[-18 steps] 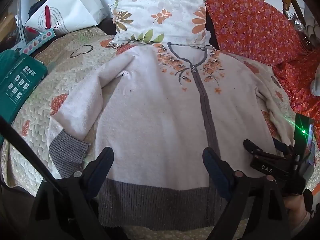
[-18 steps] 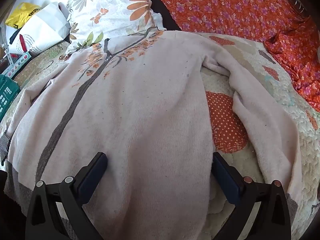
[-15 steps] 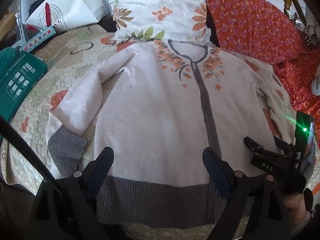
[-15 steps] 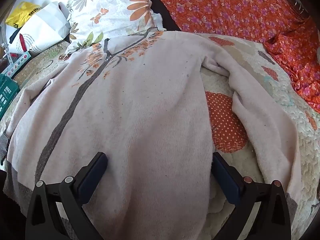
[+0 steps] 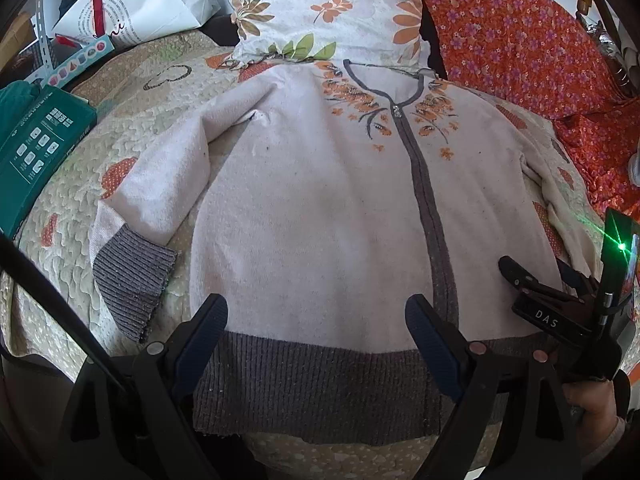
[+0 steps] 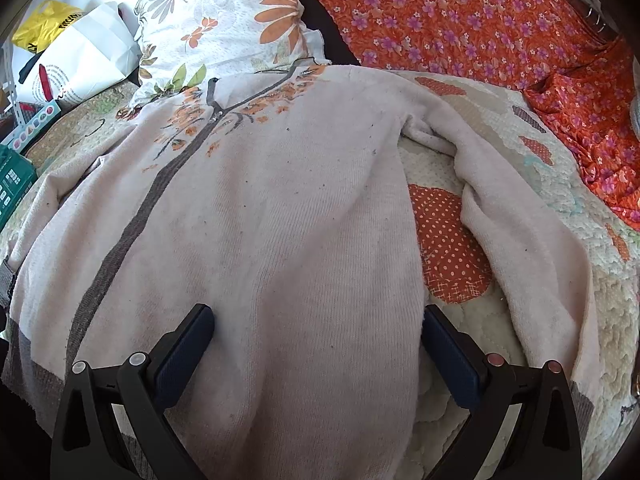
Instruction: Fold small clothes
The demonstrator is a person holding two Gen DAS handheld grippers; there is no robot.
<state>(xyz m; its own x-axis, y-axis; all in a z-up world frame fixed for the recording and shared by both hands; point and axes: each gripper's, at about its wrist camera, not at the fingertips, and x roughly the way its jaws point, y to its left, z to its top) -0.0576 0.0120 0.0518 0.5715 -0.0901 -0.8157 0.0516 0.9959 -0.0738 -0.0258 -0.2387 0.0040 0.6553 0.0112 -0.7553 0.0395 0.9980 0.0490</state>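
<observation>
A pale pink zip cardigan (image 5: 320,208) with grey hem, grey cuffs and orange leaf print lies flat, front up, on a quilted bed. Its left sleeve (image 5: 160,184) lies beside the body, grey cuff (image 5: 132,280) near me. My left gripper (image 5: 316,320) is open above the grey hem (image 5: 312,384). The cardigan (image 6: 280,220) fills the right wrist view, its right sleeve (image 6: 532,240) spread to the right. My right gripper (image 6: 316,336) is open over the lower right side of the body; it also shows in the left wrist view (image 5: 560,312).
A floral pillow (image 5: 328,8) lies at the collar. Orange flowered fabric (image 5: 540,48) covers the back right. A white paper bag (image 5: 132,4) and a green box (image 5: 36,140) lie at the left. The quilt (image 6: 448,240) shows between body and right sleeve.
My left gripper has drawn back a little, so more of the grey hem shows. The right gripper has barely moved. The cardigan lies as before.
</observation>
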